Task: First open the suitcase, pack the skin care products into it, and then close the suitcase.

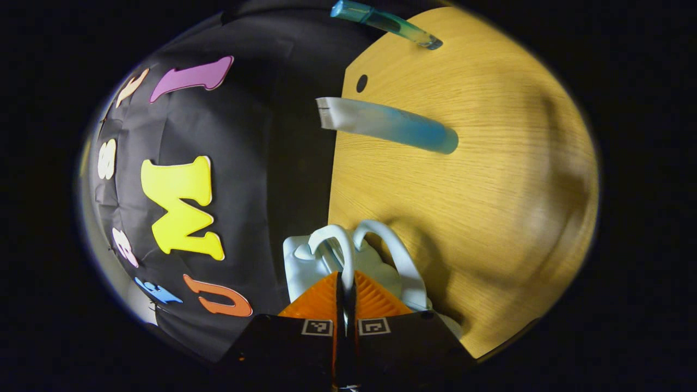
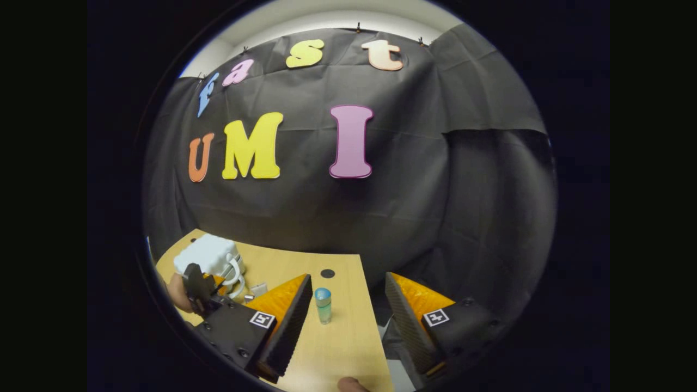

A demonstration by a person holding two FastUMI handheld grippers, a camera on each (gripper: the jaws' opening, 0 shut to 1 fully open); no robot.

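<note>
The left gripper [image 1: 346,283] has its fingers clenched on one of the two white loop handles [image 1: 340,245] of the small white suitcase [image 1: 305,261], which sits at the bench [image 1: 490,190] edge near the black cloth wall. From the right gripper view the same case [image 2: 204,253] shows at the far left of the bench, with the left gripper [image 2: 199,286] and the hand holding it just beside it. The right gripper [image 2: 348,305] hangs over the bench with its fingers spread wide and grasping nothing. A blue-and-white tube [image 1: 386,125] lies on the bench past the case, and a teal tube [image 1: 386,22] lies farther off; the latter stands out between the right fingers [image 2: 323,305]. I judge the opening step is in hand: whether the case is open I cannot tell. The next move calls for parting the handles or lifting the lid, then fetching the tubes. No brand or label writing on the tubes or case is readable.
</note>
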